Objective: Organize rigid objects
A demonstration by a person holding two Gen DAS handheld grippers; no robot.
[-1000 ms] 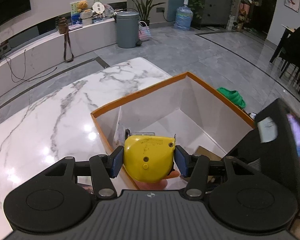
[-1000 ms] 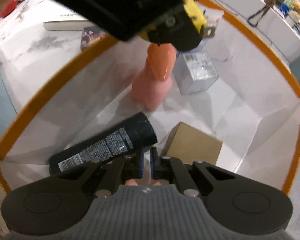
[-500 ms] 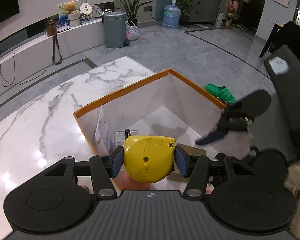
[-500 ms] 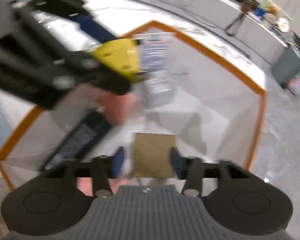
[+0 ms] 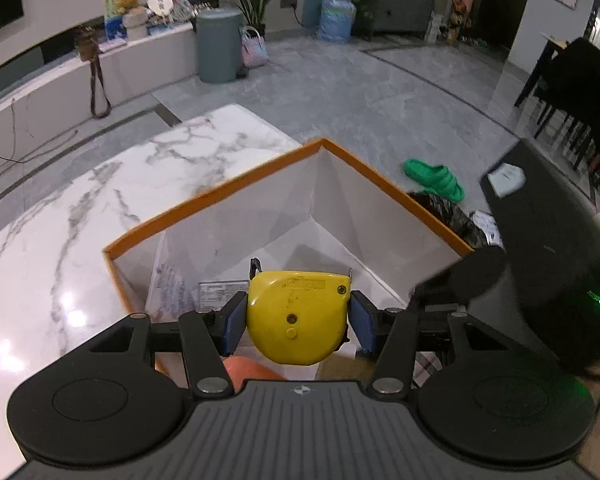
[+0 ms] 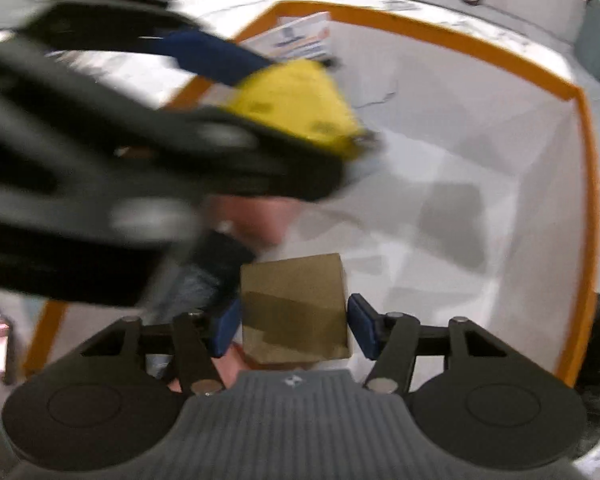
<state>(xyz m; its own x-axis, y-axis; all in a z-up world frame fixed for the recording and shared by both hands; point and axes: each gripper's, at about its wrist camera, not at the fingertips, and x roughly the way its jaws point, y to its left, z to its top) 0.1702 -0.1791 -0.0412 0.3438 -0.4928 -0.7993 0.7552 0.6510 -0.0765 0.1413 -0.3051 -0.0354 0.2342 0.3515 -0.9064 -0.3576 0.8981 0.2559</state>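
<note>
My left gripper (image 5: 298,322) is shut on a yellow tape measure (image 5: 298,316) and holds it above the orange-rimmed white box (image 5: 228,190). The tape measure (image 6: 296,106) and left gripper also show blurred in the right wrist view. My right gripper (image 6: 294,330) is open over the box (image 6: 432,30), its blue pads either side of a brown cardboard cube (image 6: 296,312) lying on the box floor. A pink figure (image 5: 248,370) and a dark cylinder (image 6: 216,256) lie in the box, mostly hidden.
The box sits on a white marble table (image 5: 100,200). A printed card (image 6: 300,36) leans against the box's far wall. Beyond the table lie a grey floor, a green slipper (image 5: 434,178), a bin (image 5: 218,46) and dark chairs (image 5: 576,92).
My right gripper has opened and pulled up and back from the dark cylinder, now straddling the brown cube. My left gripper keeps the tape measure and has shifted slightly over the box.
</note>
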